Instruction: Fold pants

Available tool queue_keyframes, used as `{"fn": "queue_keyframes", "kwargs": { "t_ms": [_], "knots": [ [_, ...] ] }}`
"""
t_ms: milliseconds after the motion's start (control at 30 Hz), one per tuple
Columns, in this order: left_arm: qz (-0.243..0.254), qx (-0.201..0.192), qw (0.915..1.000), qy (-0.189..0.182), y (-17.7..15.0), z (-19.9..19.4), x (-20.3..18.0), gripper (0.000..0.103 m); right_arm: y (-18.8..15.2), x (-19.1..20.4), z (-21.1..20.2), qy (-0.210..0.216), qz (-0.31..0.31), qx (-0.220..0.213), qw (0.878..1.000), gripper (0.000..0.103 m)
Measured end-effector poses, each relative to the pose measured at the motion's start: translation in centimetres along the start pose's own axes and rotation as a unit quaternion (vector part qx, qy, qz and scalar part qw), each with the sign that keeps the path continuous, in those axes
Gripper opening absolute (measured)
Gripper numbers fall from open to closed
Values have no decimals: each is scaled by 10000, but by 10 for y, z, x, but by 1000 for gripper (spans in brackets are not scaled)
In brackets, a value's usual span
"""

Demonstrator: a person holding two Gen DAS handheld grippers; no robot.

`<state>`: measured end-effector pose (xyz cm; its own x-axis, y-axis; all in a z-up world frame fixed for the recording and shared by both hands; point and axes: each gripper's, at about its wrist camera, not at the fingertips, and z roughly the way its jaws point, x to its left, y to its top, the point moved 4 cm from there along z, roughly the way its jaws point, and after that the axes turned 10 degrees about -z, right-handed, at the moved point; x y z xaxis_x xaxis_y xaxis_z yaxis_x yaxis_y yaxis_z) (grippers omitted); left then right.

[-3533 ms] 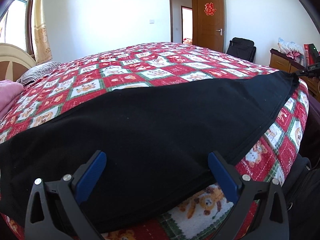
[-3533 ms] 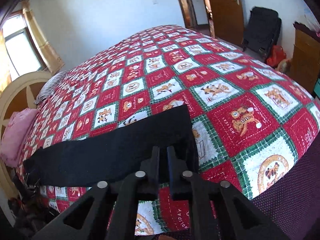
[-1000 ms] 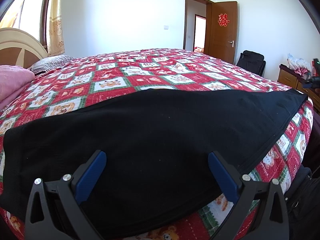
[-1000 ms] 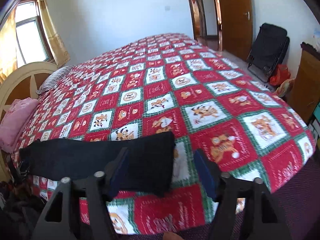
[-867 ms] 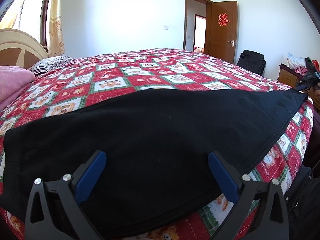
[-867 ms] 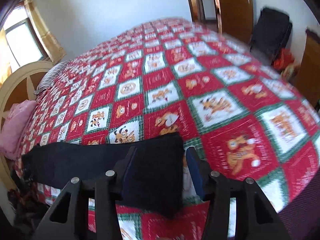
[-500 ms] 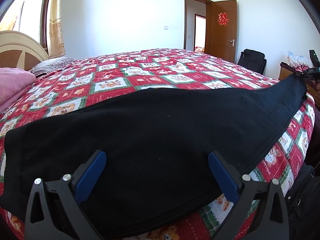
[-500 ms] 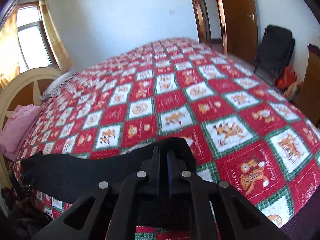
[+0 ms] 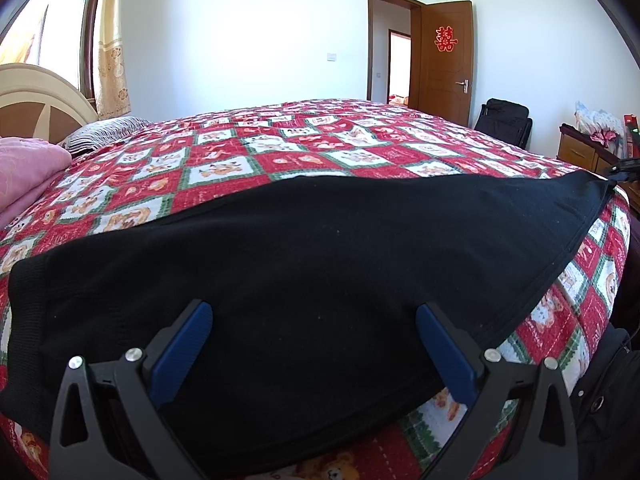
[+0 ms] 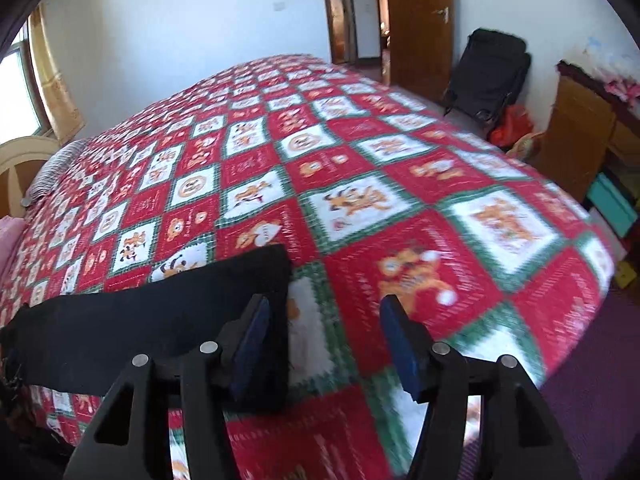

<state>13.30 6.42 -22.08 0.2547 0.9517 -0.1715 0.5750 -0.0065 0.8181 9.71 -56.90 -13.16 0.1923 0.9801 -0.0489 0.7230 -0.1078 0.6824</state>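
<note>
Right gripper [image 10: 324, 340] just sprung apart, nothing pinched; pants [image 10: 160, 320] hem apparently beside its left pad. Left gripper [image 9: 314, 348] spread over pants [image 9: 320, 260] on bed [image 9: 280, 152]. Regrip hem squarely before folding

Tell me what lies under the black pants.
The black pants lie flat on the red patterned bedspread, which shows all around them. Whatever sits directly beneath the cloth is covered.

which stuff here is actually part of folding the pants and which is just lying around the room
Part of the job:
- black pants, spread flat on the bed
- left hand-held gripper, open over them
- right hand-held gripper, jaws just opened at the leg end

Just lying about:
- pink blanket
- striped pillow
- black bag
- wooden dresser
</note>
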Motion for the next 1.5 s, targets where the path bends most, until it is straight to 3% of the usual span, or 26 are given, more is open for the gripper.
{"fn": "queue_keyframes", "kwargs": {
  "t_ms": [100,233,400,433,500,567,667,767,867,1000,1033,1133,1300,1333,1367,1400,1500],
  "knots": [
    [-1,-1,10000,-8,0,0,0,103,-3,11,-27,239,-98,-272,9993,59],
    [5,-3,10000,-6,0,0,0,103,-11,65,-32,353,-1289,-203,9908,59],
    [12,-6,10000,-8,0,0,0,103,-23,109,-13,-356,-2551,-130,9662,59],
    [15,-5,10000,-9,0,0,-1,103,-24,113,-7,-456,-2700,-103,9617,55],
    [14,-6,10000,-20,0,0,-1,103,-26,118,1,-596,-2942,-33,9539,34],
    [18,-2,10000,-44,0,0,-1,103,-33,116,6,-666,-3154,154,9465,5],
    [10,-12,10000,-89,0,0,0,103,-46,108,5,-733,-3358,334,9385,4],
    [23,-11,9999,-121,-1,-1,1,103,-46,98,-2,-627,-3190,368,9450,4],
    [66,-13,9999,-139,-2,0,1,103,-44,103,-9,-623,-3293,396,9413,5],
    [102,-12,9999,-128,-2,0,1,103,-33,136,-30,134,-3073,0,9515,6],
    [123,-6,9998,-129,-2,0,2,103,-32,149,-33,328,-3097,-114,9502,9],
    [190,22,9997,-155,-2,0,2,103,-32,193,-26,990,-3109,-199,9451,53],
    [251,43,9995,-203,-2,-1,5,103,-48,250,13,1645,-3034,183,9384,53],
    [248,44,9995,-209,-2,-1,5,103,-54,257,21,1780,-2987,339,9370,51],
    [236,41,9995,-209,-2,-1,5,103,-60,261,27,1873,-2967,451,9353,41],
    [222,39,9996,-189,-2,-1,5,103,-69,268,34,1874,-3024,528,9331,36],
    [209,84,9997,-28,2,-4,3,103,-78,279,31,1548,-3448,384,9250,35]
  ]
}}
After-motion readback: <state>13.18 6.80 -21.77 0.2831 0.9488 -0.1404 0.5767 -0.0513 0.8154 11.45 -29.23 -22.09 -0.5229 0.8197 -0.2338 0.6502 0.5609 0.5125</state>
